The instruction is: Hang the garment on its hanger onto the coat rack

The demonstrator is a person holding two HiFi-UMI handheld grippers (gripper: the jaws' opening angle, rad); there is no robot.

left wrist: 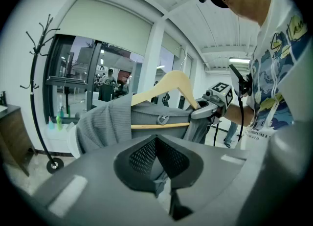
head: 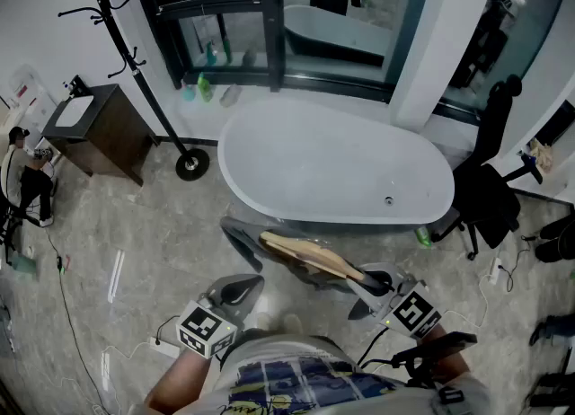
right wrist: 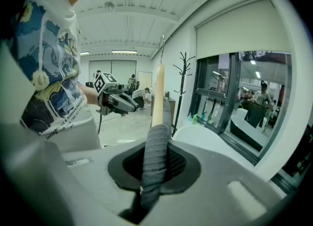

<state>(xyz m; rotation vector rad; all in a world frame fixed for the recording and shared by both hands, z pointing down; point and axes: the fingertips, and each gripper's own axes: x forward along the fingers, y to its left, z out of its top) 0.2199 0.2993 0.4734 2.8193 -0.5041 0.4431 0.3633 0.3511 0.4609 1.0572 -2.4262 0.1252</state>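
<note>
A wooden hanger point(head: 310, 257) carries a grey garment point(head: 244, 241) low in front of me, over the floor by the bathtub. My right gripper point(head: 367, 282) is shut on the hanger's fabric-covered end point(right wrist: 155, 151), and the bare wood rises beyond the jaws. My left gripper point(head: 244, 289) is shut on a fold of the grey garment point(left wrist: 159, 181). From the left gripper view, the hanger point(left wrist: 166, 85) and draped garment point(left wrist: 105, 122) stretch toward the right gripper point(left wrist: 211, 107). The black coat rack point(head: 135, 63) stands at the far left beside the window, well away from both grippers.
A white bathtub point(head: 332, 166) lies straight ahead. A dark wooden cabinet point(head: 99, 130) stands left of the rack's round base point(head: 192, 165). A black office chair point(head: 490, 180) is at the right. Cables trail over the grey tiled floor point(head: 108, 251). Bottles point(head: 205, 88) line the window sill.
</note>
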